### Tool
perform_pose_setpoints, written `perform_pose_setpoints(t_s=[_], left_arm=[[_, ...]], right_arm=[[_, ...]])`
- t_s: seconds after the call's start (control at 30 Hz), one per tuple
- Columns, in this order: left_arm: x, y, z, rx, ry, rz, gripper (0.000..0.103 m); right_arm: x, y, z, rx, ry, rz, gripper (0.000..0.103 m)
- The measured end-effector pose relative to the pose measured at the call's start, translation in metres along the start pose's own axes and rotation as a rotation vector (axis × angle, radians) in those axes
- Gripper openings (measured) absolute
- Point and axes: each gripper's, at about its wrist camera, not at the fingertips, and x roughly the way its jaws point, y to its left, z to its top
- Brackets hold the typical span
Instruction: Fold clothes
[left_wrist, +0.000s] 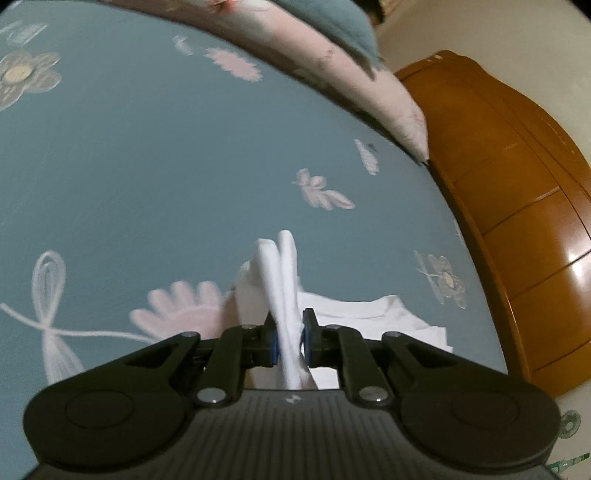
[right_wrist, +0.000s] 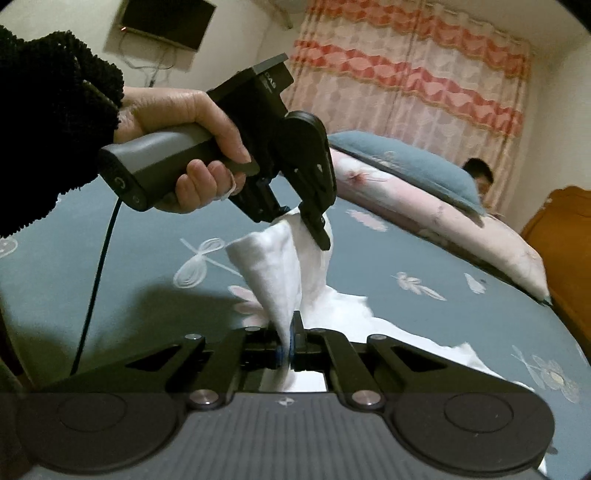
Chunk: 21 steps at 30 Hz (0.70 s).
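A white garment (right_wrist: 280, 273) lies partly on the blue flowered bedsheet (right_wrist: 406, 314) and is lifted at one end. My left gripper (left_wrist: 290, 343) is shut on a bunched fold of the white garment (left_wrist: 284, 280), which sticks up between its pads. In the right wrist view the left gripper (right_wrist: 308, 221) hangs above the bed in a hand with a black fuzzy sleeve (right_wrist: 48, 122), cloth hanging from it. My right gripper (right_wrist: 290, 345) is shut on another part of the same garment, close below the left one. The rest of the cloth trails to the right on the sheet.
A pink flowered quilt (right_wrist: 443, 206) and a blue pillow (right_wrist: 406, 162) lie at the far side of the bed. A wooden bed frame (left_wrist: 517, 221) borders the right edge. A person's head (right_wrist: 480, 177) shows behind the pillow. Striped curtains (right_wrist: 406, 74) hang behind.
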Motion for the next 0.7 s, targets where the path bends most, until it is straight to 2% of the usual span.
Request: perform_pose_setpoints(t_s=[0.3, 0.7], left_arm=[[0.028, -0.105, 0.001, 0.120, 0.017, -0.010, 0.010], [0.099, -0.218, -0.032, 0.236, 0.102, -0.021, 0.010]], right_arm=[[-0.032, -0.050, -0.008, 0.073, -0.033, -0.108, 0.004], [-0.063, -0.124, -0.042, 0.203, -0.027, -0.215, 0.004]])
